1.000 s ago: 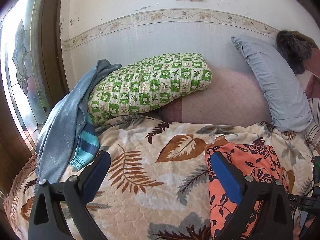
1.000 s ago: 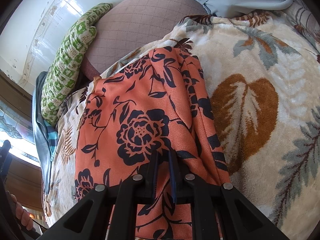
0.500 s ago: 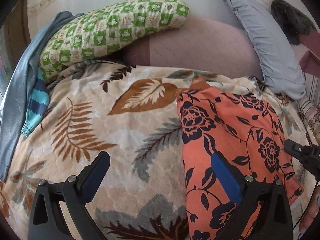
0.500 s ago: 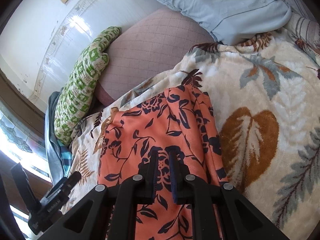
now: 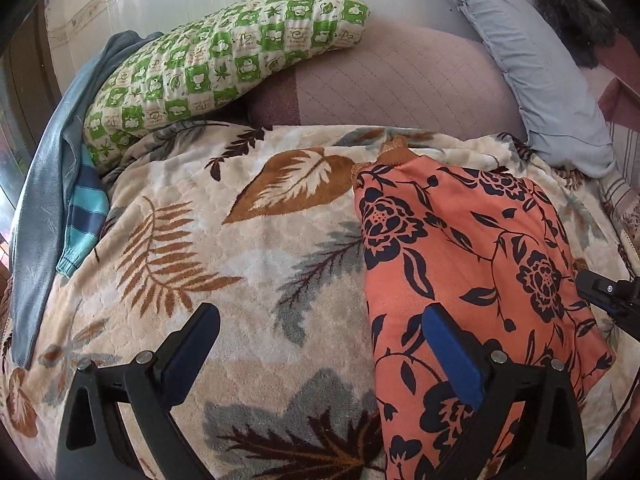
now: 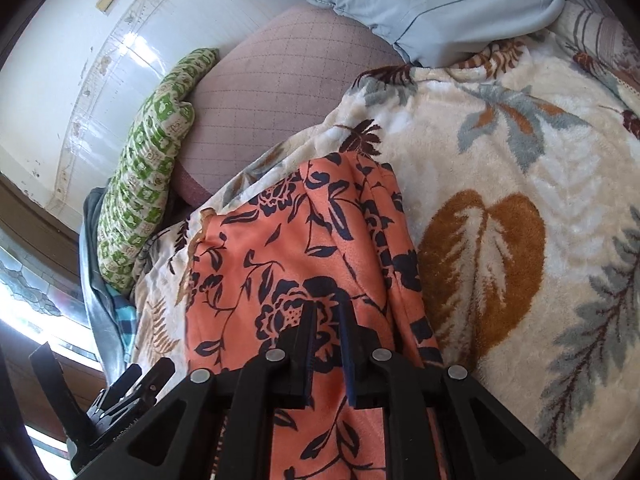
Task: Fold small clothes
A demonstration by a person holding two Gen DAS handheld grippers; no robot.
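Your left tongs are spread wide with nothing between the blue pads. They hover low over the leaf-print blanket on the bed. The left pad is over bare blanket, and the right pad is over the left edge of the orange floral garment.

Your right tongs are pinched nearly together on a fold of that same garment, with the orange cloth running up between the two pads. In the left wrist view the tip of the right tongs shows at the garment's right edge.

The garment lies lengthwise on the right half of the blanket. Its far end reaches toward the mauve quilted cushion, and its near end passes under your tongs. In the right wrist view its right side is bunched into several long folds.

Along the far side, a green checked pillow leans at the left and a pale blue pillow at the right, with the mauve cushion between them. At the far left edge of the bed a grey-blue garment hangs down, with a teal-and-navy striped cuff beside it.
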